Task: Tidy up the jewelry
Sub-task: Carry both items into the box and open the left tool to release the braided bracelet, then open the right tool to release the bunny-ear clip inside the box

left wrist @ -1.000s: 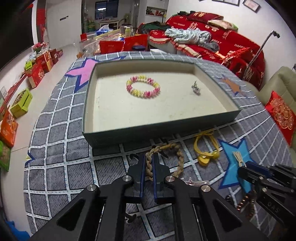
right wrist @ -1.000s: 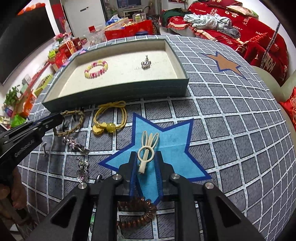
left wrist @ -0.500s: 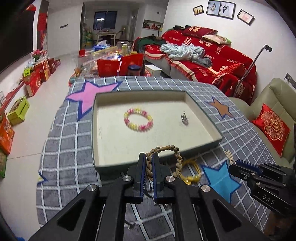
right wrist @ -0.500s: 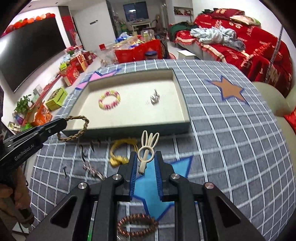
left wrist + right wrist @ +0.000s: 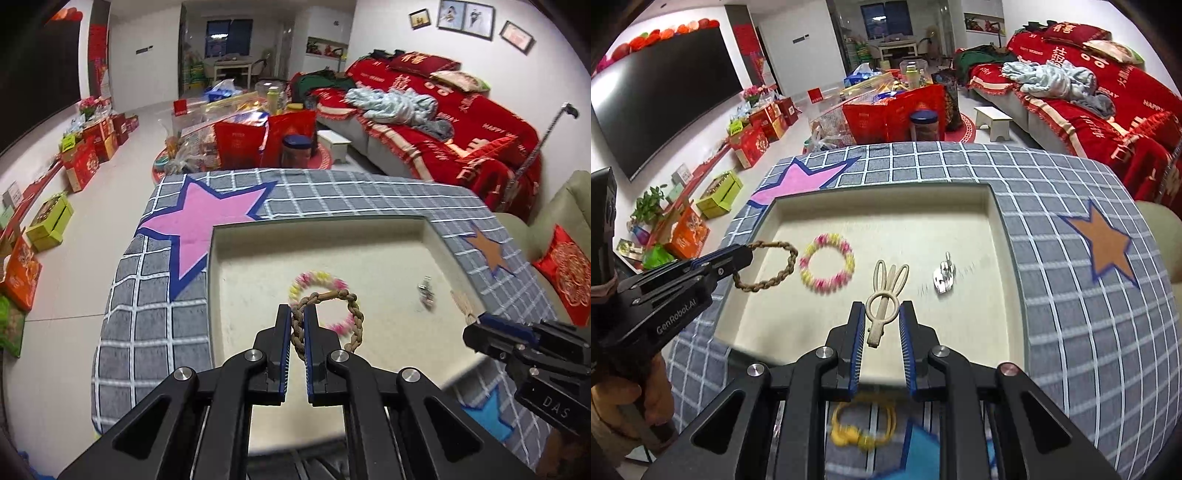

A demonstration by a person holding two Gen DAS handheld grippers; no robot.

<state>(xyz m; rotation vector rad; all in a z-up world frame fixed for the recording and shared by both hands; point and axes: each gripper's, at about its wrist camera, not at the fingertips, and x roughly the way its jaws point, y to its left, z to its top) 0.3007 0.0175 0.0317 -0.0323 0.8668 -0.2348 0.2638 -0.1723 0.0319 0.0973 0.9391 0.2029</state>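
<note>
My left gripper [image 5: 297, 314] is shut on a brown braided bracelet [image 5: 351, 317] and holds it above the left part of the cream-lined tray [image 5: 258, 229]. It also shows in the right wrist view [image 5: 750, 254] with the braided bracelet [image 5: 783, 273]. My right gripper [image 5: 882, 314] is shut on a beige rabbit-ear hair clip [image 5: 884, 299] above the tray's [image 5: 1004, 229] middle front. A pink and yellow bead bracelet [image 5: 827, 264] and a small silver charm [image 5: 943, 275] lie in the tray.
A yellow hair tie [image 5: 860, 428] lies on the grey checked cloth [image 5: 1071, 295] in front of the tray, by a blue star patch [image 5: 923, 450]. A red sofa [image 5: 443, 122] and boxes stand beyond the table.
Both grippers have risen and moved forward from in front of the tray to above its inside, each carrying its item. The tray now fills more of both views.
</note>
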